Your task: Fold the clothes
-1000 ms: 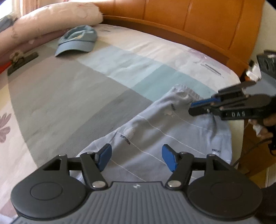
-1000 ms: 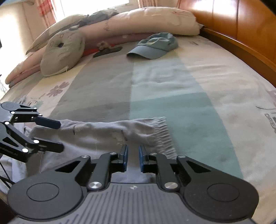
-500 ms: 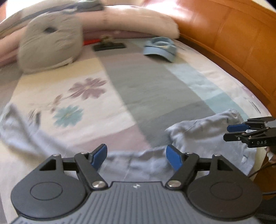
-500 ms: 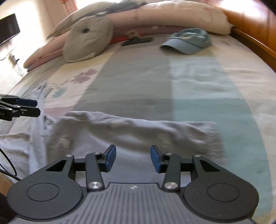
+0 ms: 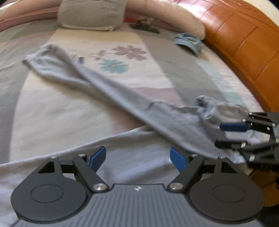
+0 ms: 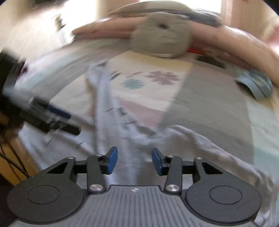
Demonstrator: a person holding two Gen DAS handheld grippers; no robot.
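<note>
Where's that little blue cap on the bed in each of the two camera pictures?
Left wrist view: the blue cap lies upper right, near the wooden headboard.
Right wrist view: the cap lies at the right edge, blurred.
Shared landmark: the grey cushion at the top of both.

No readable words, brand names or numbers in either view. Only a small pale emblem, shaped like two facing triangles, printed at the centre top of the ribbed grey housing [image 5: 137, 188] at the bottom of the left wrist view, and again on the matching housing [image 6: 134, 190] at the bottom of the right wrist view; no letters beside it. Faint dark marks, possibly print, on the pale grey garment [image 6: 122, 111] at the centre of the right wrist view, too blurred to read. Nothing legible on the blue cap [image 5: 189, 41] at the upper right of the left wrist view.
</note>
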